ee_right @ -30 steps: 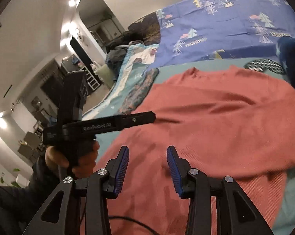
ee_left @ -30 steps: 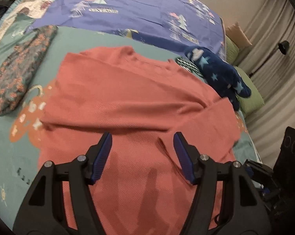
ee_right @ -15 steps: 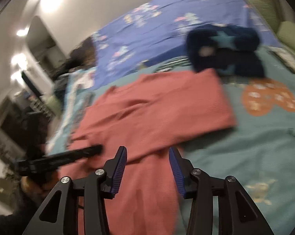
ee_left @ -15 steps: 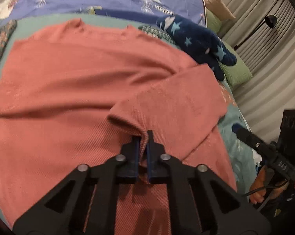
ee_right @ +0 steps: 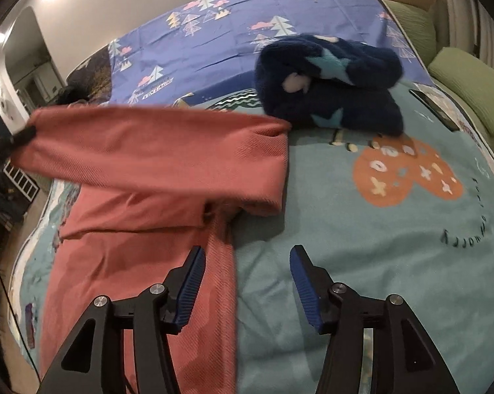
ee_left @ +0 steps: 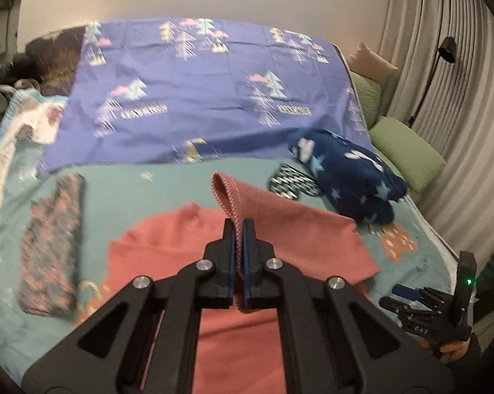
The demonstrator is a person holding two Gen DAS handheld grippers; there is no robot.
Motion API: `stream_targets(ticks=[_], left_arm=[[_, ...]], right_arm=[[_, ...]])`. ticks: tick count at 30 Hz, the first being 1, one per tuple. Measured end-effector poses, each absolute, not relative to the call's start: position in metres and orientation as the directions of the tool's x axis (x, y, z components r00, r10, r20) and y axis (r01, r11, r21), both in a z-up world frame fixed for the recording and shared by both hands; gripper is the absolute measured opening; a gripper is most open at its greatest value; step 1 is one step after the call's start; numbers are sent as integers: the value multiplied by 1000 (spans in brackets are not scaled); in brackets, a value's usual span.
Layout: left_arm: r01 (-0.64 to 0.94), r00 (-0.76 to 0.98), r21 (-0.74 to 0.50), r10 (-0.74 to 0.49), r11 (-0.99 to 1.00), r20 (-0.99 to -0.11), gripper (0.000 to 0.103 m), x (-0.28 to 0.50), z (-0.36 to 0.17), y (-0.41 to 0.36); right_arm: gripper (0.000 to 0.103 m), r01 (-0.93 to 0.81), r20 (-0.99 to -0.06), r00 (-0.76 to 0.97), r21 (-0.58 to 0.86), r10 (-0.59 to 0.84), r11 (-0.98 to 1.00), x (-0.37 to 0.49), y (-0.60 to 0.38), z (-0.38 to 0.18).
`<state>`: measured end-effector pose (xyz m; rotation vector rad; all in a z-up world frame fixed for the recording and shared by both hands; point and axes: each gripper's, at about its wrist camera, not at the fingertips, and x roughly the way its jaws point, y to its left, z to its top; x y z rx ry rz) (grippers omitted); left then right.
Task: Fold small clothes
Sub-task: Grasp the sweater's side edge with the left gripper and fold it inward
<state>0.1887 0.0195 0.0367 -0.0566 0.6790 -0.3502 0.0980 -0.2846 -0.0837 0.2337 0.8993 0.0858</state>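
A salmon-red knit sweater [ee_left: 243, 328] lies on the teal bed cover [ee_left: 141, 193]. My left gripper [ee_left: 236, 226] is shut on the cuff of one sleeve [ee_left: 227, 193] and holds it lifted above the sweater's body. In the right wrist view the lifted sleeve [ee_right: 155, 154] stretches across the sweater [ee_right: 141, 282] toward the left. My right gripper [ee_right: 245, 262] is open and empty, low over the sweater's right edge and the bare cover. It also shows at the lower right of the left wrist view [ee_left: 407, 295].
A folded dark-blue star-print fleece [ee_left: 348, 174] lies at the far right of the sweater, also in the right wrist view [ee_right: 332, 82]. A folded floral garment [ee_left: 51, 246] lies at the left. A purple tree-print sheet [ee_left: 197, 98] covers the far bed. Green pillows [ee_left: 407, 154] and curtains are at the right.
My left gripper closed on the sleeve cuff, then lifted it up and across the sweater. My right gripper swung right, off the sweater toward its right edge, staying open.
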Motion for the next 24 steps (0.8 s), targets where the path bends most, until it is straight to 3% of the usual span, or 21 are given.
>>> stream_targets(ticks=[12,24], left_arm=[[150,741,-126,-196,981,-642,5,209,16,83],[87,643,-147,-168,985,-747,5,223,-49,113]], right_arm=[[59,27,-797,587,193,141,981,135,-256,-89],[59,54,-811,575,169,108,984,133,-261,-93]])
